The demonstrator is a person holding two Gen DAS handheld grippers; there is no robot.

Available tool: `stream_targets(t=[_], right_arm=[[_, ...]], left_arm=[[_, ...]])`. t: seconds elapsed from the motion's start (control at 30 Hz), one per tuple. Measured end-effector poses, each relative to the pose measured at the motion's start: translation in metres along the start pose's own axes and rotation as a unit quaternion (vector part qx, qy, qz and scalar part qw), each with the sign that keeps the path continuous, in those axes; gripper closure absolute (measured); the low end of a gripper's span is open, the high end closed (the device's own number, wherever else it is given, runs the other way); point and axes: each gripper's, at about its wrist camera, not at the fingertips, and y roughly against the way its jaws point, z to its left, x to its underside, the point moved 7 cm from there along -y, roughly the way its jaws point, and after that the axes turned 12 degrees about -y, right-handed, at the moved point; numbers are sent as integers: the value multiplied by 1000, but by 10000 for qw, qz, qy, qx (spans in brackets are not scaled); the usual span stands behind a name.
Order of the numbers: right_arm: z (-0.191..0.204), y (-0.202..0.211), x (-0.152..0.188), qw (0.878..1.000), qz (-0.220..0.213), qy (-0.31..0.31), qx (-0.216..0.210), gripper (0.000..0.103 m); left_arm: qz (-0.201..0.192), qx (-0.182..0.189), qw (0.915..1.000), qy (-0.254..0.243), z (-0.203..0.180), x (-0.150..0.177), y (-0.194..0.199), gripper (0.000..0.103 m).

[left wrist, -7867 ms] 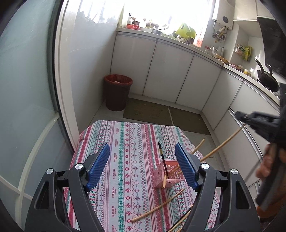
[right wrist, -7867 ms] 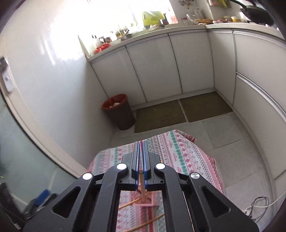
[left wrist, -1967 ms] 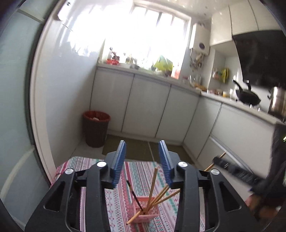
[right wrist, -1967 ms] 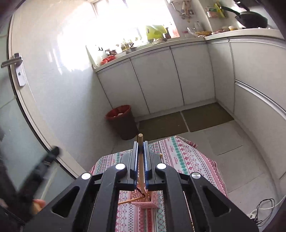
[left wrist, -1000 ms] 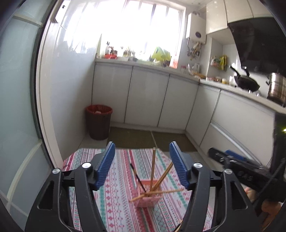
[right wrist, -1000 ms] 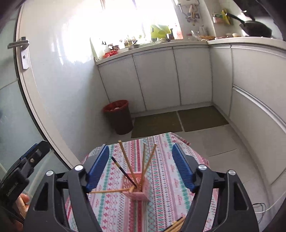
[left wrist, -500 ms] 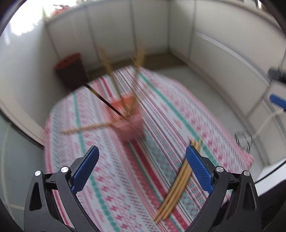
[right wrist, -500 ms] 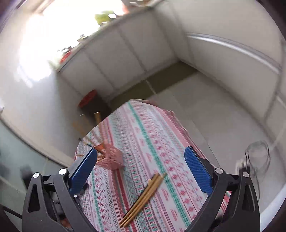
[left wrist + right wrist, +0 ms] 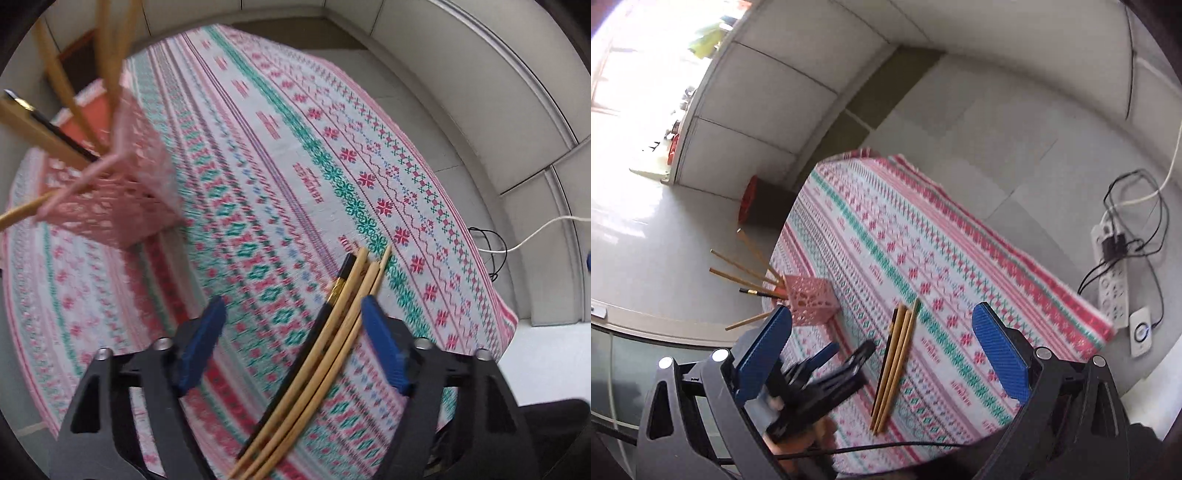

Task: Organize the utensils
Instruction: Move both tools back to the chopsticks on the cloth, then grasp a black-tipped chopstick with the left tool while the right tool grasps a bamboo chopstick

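A bundle of wooden chopsticks with one black one lies on the patterned tablecloth. My left gripper is open and low over the cloth, and the bundle runs between its fingers. A pink lattice holder with several chopsticks stands at the left. In the right wrist view my right gripper is open and empty above the table, over the bundle. The left gripper shows just left of the bundle. The holder stands at the table's left edge.
The tablecloth covers a small table with drop-offs on all sides. A red bin stands on the floor beyond it. A power strip with cables lies on the floor to the right. White cabinets line the far wall.
My left gripper has come down close over the chopstick bundle, which now lies between its fingers. My right gripper has tilted down toward the table. Both remain open.
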Motion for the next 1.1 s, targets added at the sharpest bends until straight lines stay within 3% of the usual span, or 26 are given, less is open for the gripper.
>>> stream_targets(t=[0.1,0.27,0.4,0.6,0.73,0.77,0.87,0.93,1.1], right_arm=[[-2,-4,1,10000,65,-11,65,8],[-2,-10,3,9995,294,-84,-11,8],[-4,-14,5,9993,356,-75,42,8],[-8,-18,3,9993,323,-109,157,8],[-15,-26,1,9988,338,-221,263,8],[-16,-27,1,9987,352,-243,259,8],[-16,-34,1,9987,343,-234,305,8],[-14,-44,6,9981,395,-53,460,8],[-8,-88,28,9945,780,202,662,9]], left_arm=[[198,13,9998,15,-2,-4,-14,49],[277,19,9996,-47,-6,-7,-24,50],[315,-34,9995,-92,-7,-7,-29,62],[331,44,9993,-193,-13,-6,-37,64],[392,-280,9972,-573,-26,2,-46,65],[387,-352,9968,-598,-31,2,-49,67],[304,-404,9973,-538,-30,4,-50,95],[196,-356,9983,-427,-23,7,-47,97],[-24,-710,9967,-395,-2,31,-23,97]])
